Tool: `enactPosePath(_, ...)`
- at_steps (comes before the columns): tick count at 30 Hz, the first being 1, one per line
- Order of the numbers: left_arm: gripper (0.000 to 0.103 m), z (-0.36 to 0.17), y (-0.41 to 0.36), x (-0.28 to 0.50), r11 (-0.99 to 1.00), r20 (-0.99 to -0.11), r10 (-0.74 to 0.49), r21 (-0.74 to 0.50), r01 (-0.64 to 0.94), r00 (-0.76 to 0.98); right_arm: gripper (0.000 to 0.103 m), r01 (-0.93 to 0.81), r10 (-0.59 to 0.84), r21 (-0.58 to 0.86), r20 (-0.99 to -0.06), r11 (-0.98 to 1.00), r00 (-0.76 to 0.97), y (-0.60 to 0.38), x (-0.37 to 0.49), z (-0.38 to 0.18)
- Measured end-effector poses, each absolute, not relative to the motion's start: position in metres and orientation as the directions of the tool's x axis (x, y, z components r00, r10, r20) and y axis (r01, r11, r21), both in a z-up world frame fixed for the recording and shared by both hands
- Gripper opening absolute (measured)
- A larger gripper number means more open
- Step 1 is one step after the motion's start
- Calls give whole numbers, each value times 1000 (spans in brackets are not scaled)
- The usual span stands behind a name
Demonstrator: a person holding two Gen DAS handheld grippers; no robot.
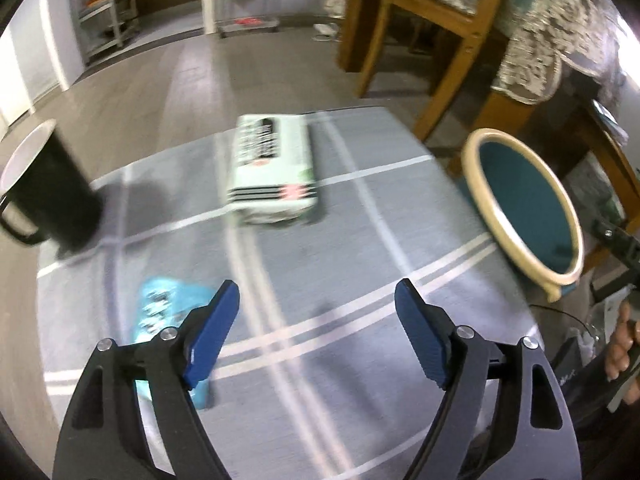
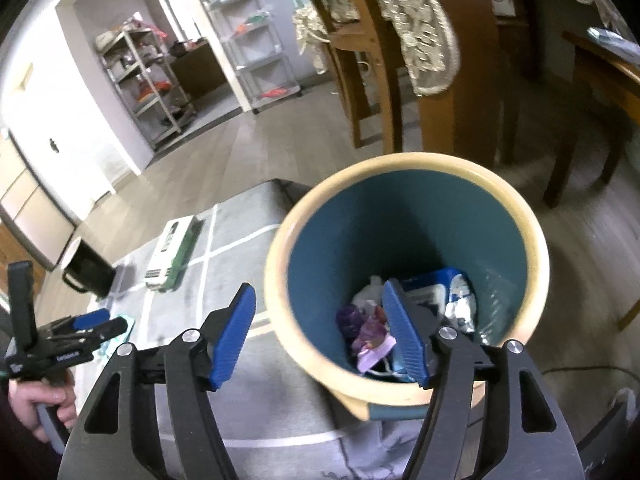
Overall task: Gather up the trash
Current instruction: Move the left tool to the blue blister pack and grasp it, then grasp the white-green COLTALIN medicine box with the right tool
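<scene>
Both grippers spread, empty: left (image 1: pixel 316 332) over the table, right (image 2: pixel 316 330) at the bin (image 2: pixel 404 184) rim. Blue wrapper (image 1: pixel 168 312) lies beside the left finger, pack (image 1: pixel 272 172) farther off. Risk: right finger catching the rim could tip the bin.

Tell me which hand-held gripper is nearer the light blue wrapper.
Left hand-held gripper: the light blue wrapper lies right beside its left finger. The right hand-held gripper is at the trash bin.

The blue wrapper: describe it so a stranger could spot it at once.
Find the grey cloth with white stripes, spread under everything. On it stand a black mug at the left and a pale green pack in the middle. The blue wrapper lies flat at the near left, partly behind the left gripper; it alone is bright light blue.
</scene>
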State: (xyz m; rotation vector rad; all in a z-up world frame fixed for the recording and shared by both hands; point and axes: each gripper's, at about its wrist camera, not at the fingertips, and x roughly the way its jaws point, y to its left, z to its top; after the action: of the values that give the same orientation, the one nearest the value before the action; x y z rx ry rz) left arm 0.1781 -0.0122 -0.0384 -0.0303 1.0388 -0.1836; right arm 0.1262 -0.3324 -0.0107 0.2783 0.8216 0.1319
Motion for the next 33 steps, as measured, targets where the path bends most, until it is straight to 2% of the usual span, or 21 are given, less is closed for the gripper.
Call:
enactPosePath(13,84,-71,56,173,997,-893,-69,-74,6,445,74,-129,275,252,-724,959,633,-285,125,-6)
enactPosePath(25,83,-98,71,178,1000,-928,6,4,-5,372,77,-194,320,254,-761,948,565,-224,153,-14)
enactPosePath(29,69,-94,71,174,1000,-923,14,14,-2,385,78,-193,339,279,-777,941,530,-200,173,-20)
enactPosePath(33,68,-90,84,171,998,-915,-20,-43,-48,404,79,-187,348,294,-792,937,501,-175,193,-25)
